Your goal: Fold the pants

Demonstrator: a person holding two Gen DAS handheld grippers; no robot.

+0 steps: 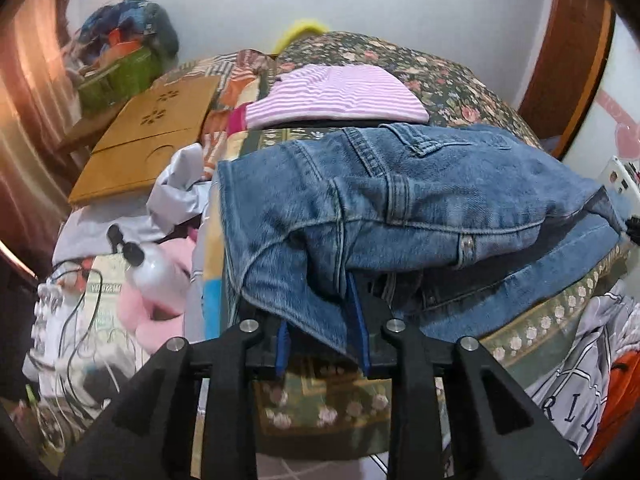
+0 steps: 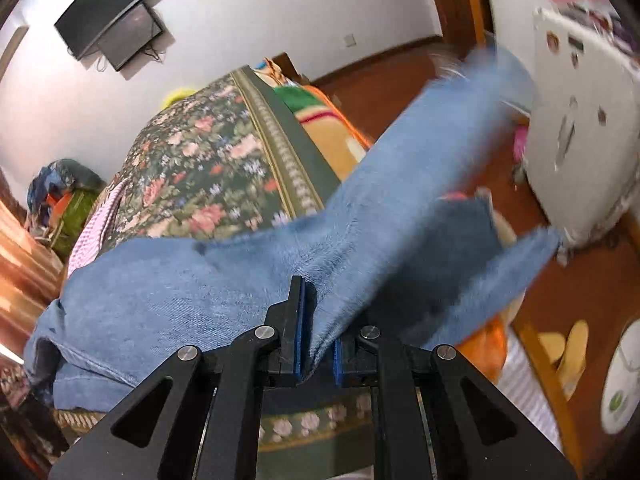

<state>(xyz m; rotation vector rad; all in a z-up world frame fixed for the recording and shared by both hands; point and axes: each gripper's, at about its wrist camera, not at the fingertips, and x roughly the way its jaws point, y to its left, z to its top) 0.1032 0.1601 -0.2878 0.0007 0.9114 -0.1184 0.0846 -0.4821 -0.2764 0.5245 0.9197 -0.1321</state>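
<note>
**On the flowery bed, two tongs have hold of the jeans**

Left of the left tongs (image 1: 320, 320) sit a white bottle (image 1: 154, 270), some black wires (image 1: 76, 320) and a brown cardboard box (image 1: 148, 136). Between its blue pads hangs a fold of the jeans (image 1: 400, 200). The jaws stand partly apart, and I cannot tell if the pads press the cloth. Just past the tongs the jeans lie bunched on the flowery bed cover (image 1: 440, 76). Beyond them lies a pink striped cloth (image 1: 336, 96).

In the right wrist view, the right tongs (image 2: 318, 320) are closed tight on the jeans (image 2: 200, 292). To their left the denim rests on the bed cover (image 2: 200, 168). To their right the blurry legs hang in the air over the brown floor (image 2: 580, 280), near a white fridge (image 2: 580, 128).
</note>
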